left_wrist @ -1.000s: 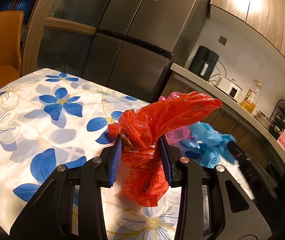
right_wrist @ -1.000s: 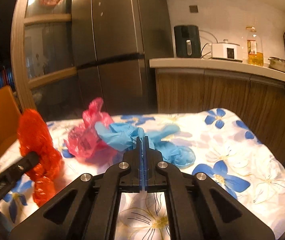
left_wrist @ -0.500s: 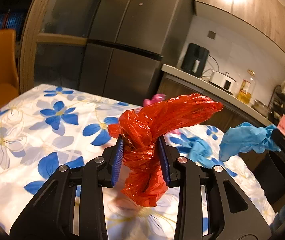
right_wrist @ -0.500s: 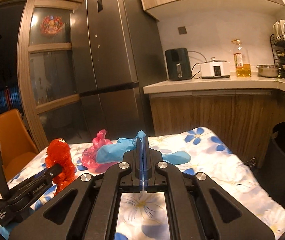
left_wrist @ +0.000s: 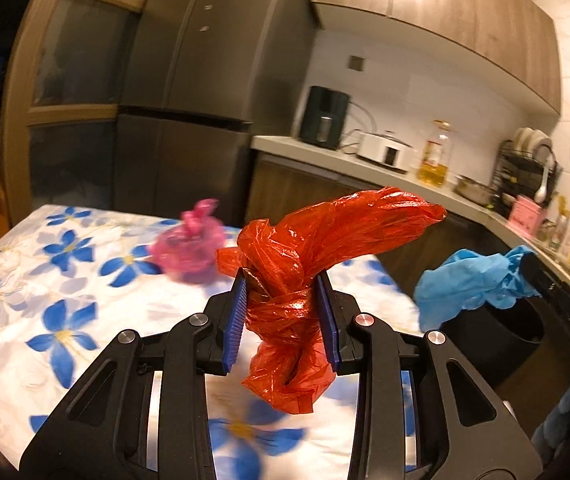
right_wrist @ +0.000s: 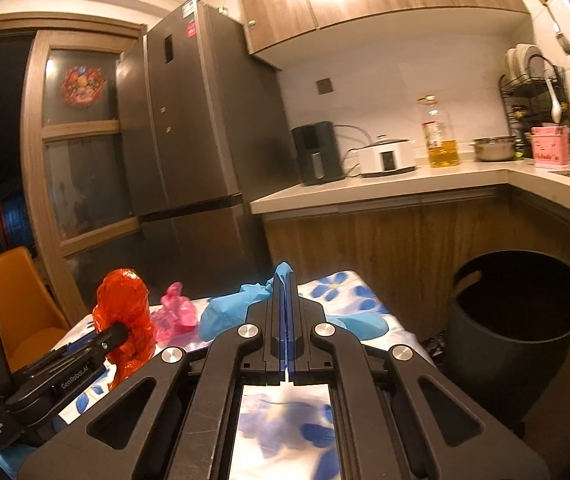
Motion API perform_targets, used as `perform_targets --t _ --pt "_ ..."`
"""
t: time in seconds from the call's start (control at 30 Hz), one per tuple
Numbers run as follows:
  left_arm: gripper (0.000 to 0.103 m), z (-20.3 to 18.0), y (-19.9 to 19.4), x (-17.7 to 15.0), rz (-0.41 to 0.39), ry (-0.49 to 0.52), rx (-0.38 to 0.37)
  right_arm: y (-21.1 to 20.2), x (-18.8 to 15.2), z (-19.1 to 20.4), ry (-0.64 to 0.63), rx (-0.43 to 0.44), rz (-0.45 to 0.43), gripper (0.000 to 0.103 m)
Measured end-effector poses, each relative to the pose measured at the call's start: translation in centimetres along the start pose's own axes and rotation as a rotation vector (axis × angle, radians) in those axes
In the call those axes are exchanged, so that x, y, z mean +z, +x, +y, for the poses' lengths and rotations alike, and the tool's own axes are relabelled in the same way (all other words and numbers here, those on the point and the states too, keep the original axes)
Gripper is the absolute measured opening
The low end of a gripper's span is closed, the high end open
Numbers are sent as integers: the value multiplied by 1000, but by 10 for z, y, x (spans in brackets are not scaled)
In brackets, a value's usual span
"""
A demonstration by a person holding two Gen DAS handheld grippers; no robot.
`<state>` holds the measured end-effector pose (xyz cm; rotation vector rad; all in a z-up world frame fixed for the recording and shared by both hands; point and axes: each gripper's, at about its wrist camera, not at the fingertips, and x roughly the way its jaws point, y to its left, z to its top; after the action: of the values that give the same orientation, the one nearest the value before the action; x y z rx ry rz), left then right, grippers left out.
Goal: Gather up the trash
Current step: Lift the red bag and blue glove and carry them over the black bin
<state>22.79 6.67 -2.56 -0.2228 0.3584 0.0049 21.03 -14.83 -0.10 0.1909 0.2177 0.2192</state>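
Kitchen w/ fridge and wood counter; a table under a blue-flower cloth sits in front, and a dark bin stands on the floor just off its right end.

Left gripper is clenched on the red bag, pads biting at the knot, so the loose top flares up and the bottom hangs free, clear of the cloth. Holding at the knot prob keeps it from slipping.

Right gripper is closed tight on the blue glove; the thin latex needs a full pinch. In the left view the glove hangs above the bin, so a drop looks close.

Pink bag lies on the table, nothing touching it, likely next pickup.
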Motion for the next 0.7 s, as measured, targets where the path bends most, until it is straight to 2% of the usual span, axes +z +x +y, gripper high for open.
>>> perform_targets --t 0.3,0.7 --pt "32 -76 2 2 3 75 -117 -29 16 -50 34 -91 -63 1" --pt "32 -166 27 3 21 150 -228 -46 36 -121 66 -221 -118 1"
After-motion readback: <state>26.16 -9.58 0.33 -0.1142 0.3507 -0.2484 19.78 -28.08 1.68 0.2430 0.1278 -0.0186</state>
